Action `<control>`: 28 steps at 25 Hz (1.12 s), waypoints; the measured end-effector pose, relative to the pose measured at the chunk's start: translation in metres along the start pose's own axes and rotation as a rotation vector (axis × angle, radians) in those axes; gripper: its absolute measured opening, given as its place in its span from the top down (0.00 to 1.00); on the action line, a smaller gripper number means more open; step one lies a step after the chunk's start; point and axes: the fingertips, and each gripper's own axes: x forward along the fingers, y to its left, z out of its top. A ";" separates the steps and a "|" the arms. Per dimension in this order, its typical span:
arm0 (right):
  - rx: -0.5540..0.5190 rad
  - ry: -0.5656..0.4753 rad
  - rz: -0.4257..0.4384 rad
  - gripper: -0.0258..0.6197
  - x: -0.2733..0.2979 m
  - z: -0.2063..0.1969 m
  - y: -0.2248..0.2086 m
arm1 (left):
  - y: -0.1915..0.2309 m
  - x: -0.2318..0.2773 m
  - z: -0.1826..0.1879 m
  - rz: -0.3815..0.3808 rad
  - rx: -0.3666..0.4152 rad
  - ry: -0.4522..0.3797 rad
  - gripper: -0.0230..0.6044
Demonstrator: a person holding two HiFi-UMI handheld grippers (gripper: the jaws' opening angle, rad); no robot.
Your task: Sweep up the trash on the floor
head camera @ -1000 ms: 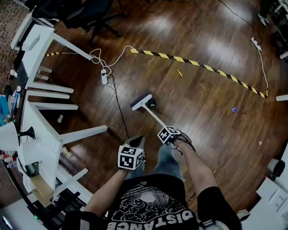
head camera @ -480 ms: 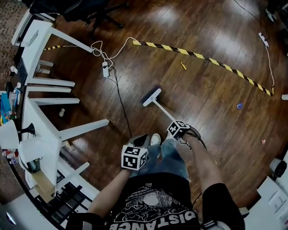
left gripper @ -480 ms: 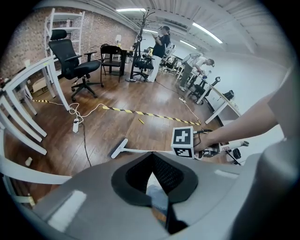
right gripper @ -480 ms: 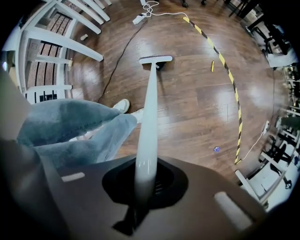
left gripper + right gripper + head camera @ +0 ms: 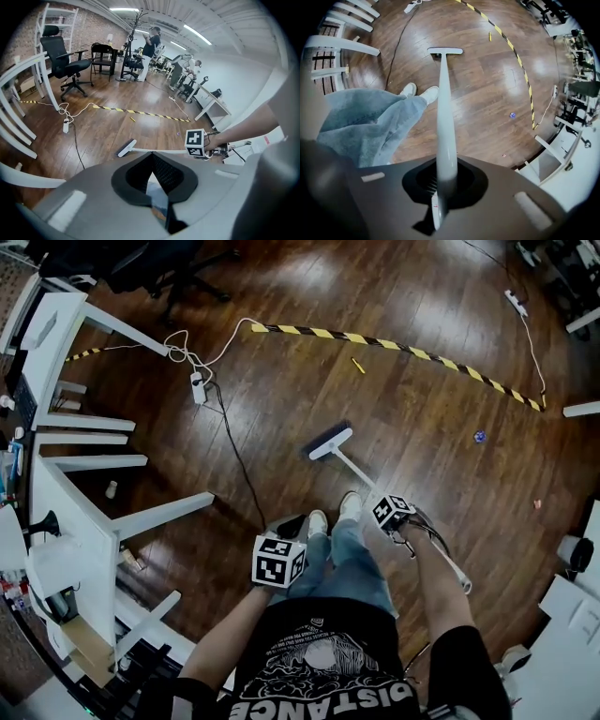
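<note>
My right gripper is shut on the white handle of a broom. The broom head rests on the dark wood floor ahead of the person's shoes. Beyond it lie bits of trash: a yellow piece by the striped tape, a blue piece to the right, and a small pink piece. My left gripper hangs at the left leg, jaws closed on a thin dark thing that looks like a dustpan.
Yellow-black hazard tape crosses the floor ahead. A power strip with trailing cables lies at the left, near white desk legs. An office chair stands at the far left. The person's shoes are just behind the broom.
The person has stepped forward, and both shoes now show. The broom head has slid to the right across the floor, nearer the yellow piece. Both grippers keep their hold.
</note>
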 end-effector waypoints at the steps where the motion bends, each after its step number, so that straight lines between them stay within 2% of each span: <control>1: 0.005 0.010 -0.019 0.96 0.003 -0.009 -0.001 | -0.002 0.001 -0.003 -0.012 0.007 0.004 0.96; 7: -0.024 0.062 -0.141 0.96 0.017 -0.054 -0.017 | -0.014 0.010 -0.012 -0.067 0.059 0.029 0.96; 15: -0.019 0.100 -0.172 0.96 0.050 -0.115 -0.043 | -0.061 0.030 -0.008 -0.110 0.127 0.055 0.96; 21: -0.067 0.111 -0.230 0.96 0.086 -0.169 -0.093 | -0.136 0.068 0.003 -0.123 0.155 0.041 0.96; 28: -0.094 0.177 -0.282 0.96 0.140 -0.258 -0.165 | -0.235 0.102 -0.001 -0.140 0.145 0.022 0.96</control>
